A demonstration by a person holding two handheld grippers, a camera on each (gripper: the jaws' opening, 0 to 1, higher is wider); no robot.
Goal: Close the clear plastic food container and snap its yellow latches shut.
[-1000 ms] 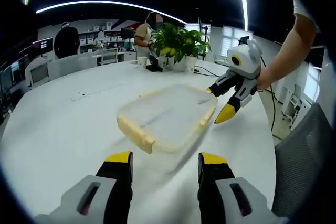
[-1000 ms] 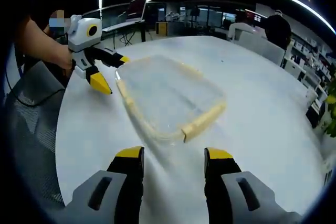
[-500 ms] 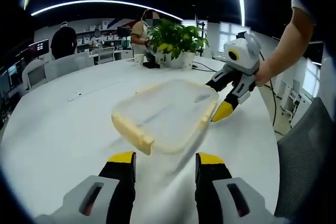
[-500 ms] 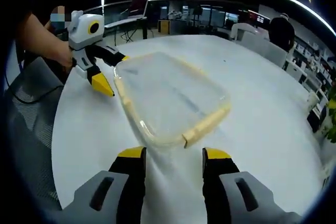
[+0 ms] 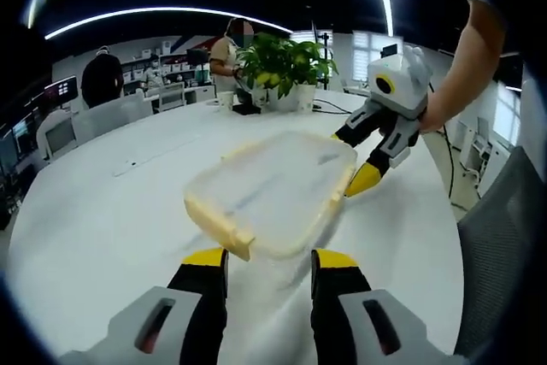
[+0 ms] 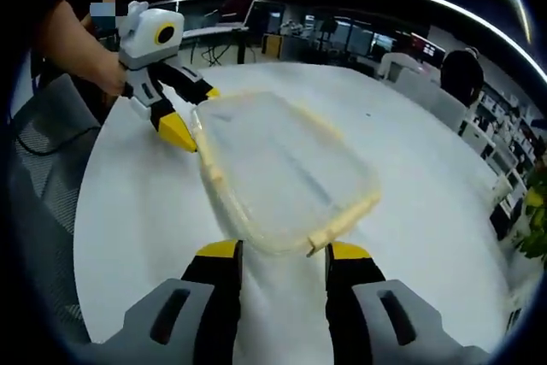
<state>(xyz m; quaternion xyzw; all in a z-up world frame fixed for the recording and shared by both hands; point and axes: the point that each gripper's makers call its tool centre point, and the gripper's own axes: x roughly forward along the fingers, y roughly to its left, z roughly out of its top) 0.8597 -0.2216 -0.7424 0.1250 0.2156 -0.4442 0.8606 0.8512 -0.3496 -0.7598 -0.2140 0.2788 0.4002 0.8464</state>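
Claws have both crept in on the container [image 5: 272, 190]: left claw [image 5: 268, 261] and right claw [image 6: 279, 251] released, straddling opposite corners, so latch [image 5: 220, 226] snapping looks next.

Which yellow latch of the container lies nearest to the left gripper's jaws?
The short-end latch, just above the left gripper, between its open jaws. The long-side latch lies farther, by the right gripper.

- Container [image 5: 273, 190] at frame centre is showing as clear, slightly frosted plastic, its latches [image 5: 220, 226] looking matt pale yellow.
- Table [image 5: 94, 211] below it is looking smooth, white, faintly glossy.
- Left gripper [image 5: 269, 267] at the bottom is showing glossy yellow tips on black and grey plastic.
- Chair [image 6: 38, 177] at left is showing grey mesh cloth.
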